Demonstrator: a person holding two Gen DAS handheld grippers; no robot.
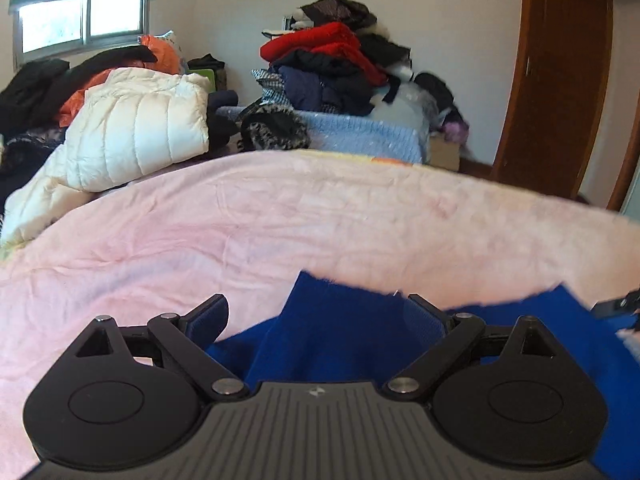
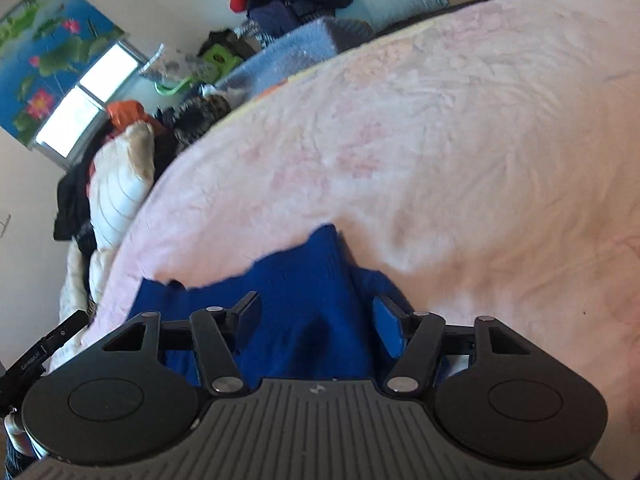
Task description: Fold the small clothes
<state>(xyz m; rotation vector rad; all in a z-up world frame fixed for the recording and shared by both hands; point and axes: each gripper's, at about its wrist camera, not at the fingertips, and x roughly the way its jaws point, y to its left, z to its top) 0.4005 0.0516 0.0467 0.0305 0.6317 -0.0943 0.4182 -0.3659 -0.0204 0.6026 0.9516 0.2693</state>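
A blue knit garment [image 1: 332, 336] lies on the pink blanket [image 1: 280, 216] at the near edge of the bed. My left gripper [image 1: 316, 316] is open, its fingers spread wide with a bunched part of the garment between them. In the right wrist view the same blue garment [image 2: 304, 304] lies under my right gripper [image 2: 320, 316], which is open with its fingers either side of a raised fold. The pink blanket [image 2: 440, 140] fills the rest of that view. The near part of the garment is hidden under both gripper bodies.
A white puffer jacket [image 1: 136, 128] and dark clothes lie at the bed's far left. A tall pile of clothes [image 1: 336, 64] sits on a blue blanket [image 1: 360, 132] behind the bed. A wooden door [image 1: 560, 80] stands at the right. The other gripper [image 2: 44, 352] shows at the left edge.
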